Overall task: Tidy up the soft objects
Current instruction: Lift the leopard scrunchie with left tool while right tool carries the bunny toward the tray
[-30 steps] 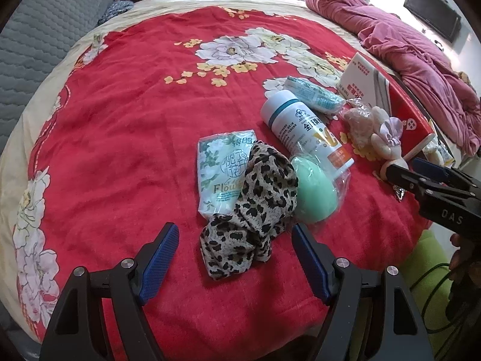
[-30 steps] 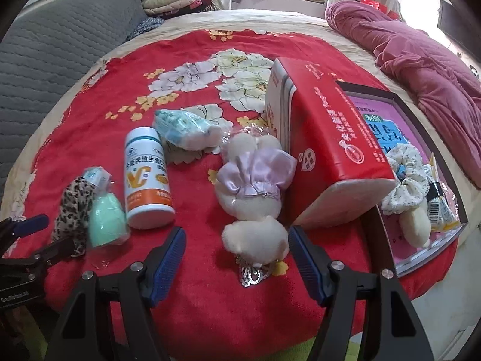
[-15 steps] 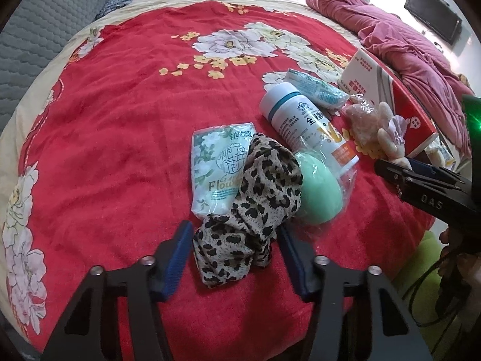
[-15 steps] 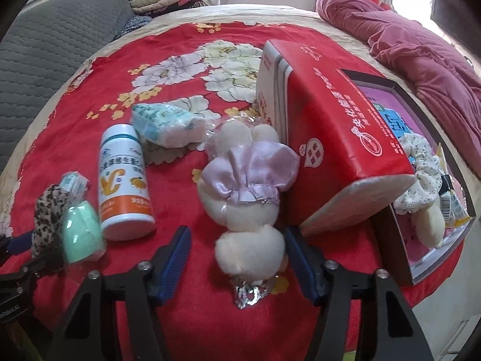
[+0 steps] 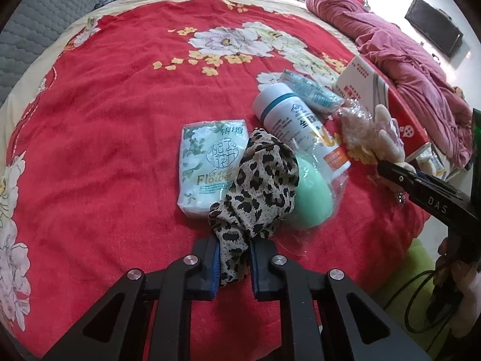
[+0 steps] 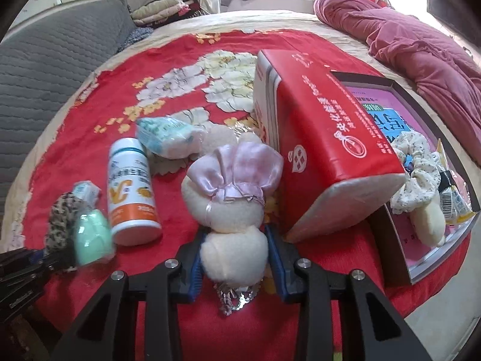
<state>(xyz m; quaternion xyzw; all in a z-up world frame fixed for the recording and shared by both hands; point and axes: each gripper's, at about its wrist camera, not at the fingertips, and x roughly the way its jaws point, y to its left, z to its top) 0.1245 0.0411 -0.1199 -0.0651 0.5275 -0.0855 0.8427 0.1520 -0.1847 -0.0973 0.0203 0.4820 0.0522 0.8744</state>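
My left gripper (image 5: 234,255) is shut on the near end of a leopard-print scrunchie (image 5: 261,186), which lies on the red floral bedspread (image 5: 105,120) against a green sponge in clear wrap (image 5: 312,198). My right gripper (image 6: 234,258) is shut on the cream head of a plush toy with a lilac satin bow (image 6: 234,180); it also shows in the left wrist view (image 5: 387,138). An open box (image 6: 427,162) at the right holds a white floral scrunchie (image 6: 418,174) and a cream plush piece (image 6: 430,222).
A white supplement bottle (image 6: 132,192), a tissue pack (image 5: 210,165) and a blue-white packet (image 6: 168,138) lie on the bed. A red box lid (image 6: 318,150) leans beside the plush. A pink quilt (image 6: 421,45) lies at the back right, a grey headboard (image 6: 45,69) at the left.
Both grippers moved forward and closed: the left one onto the leopard scrunchie's near end, the right one onto the plush toy's head.
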